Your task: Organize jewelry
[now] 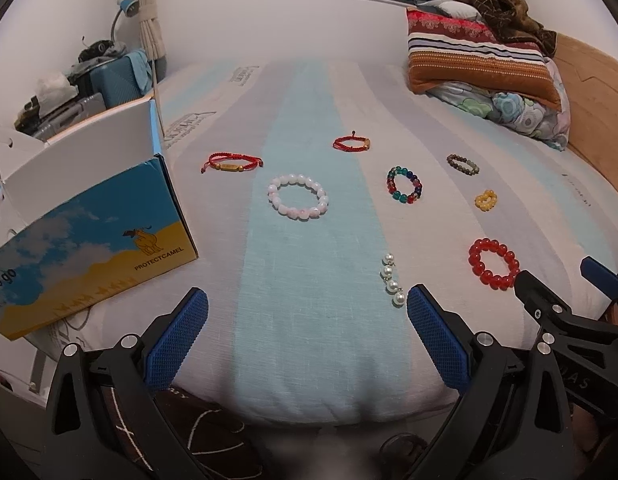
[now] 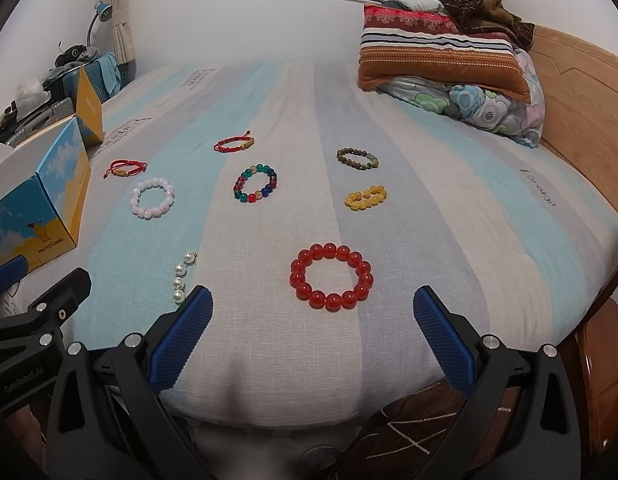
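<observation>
Eight pieces of jewelry lie spread on a striped bed beside an open box, both grippers hovering empty at the near edge.

The left gripper [image 1: 307, 308] and the right gripper [image 2: 313, 308] are both spread wide, grasping nothing, side by side over the near edge of the bed [image 1: 293, 92]. The red bead bracelet [image 2: 331, 277] lies nearest, just ahead of the right gripper; the short pearl strand [image 1: 392, 280] lies just beside the left gripper's right finger. Farther toward the middle sit the pink-white bead bracelet [image 1: 298, 196], the multicolour bead bracelet [image 2: 255, 183], the yellow bead bracelet [image 2: 365, 197] and the brown bead bracelet [image 2: 357, 159]. Two red cord bracelets [image 1: 231, 163] [image 1: 351, 143] lie beyond those. The open blue-and-yellow box [image 1: 89, 236] stands at the bed's left edge; pillows [image 1: 481, 60] are stacked at the far right corner.
</observation>
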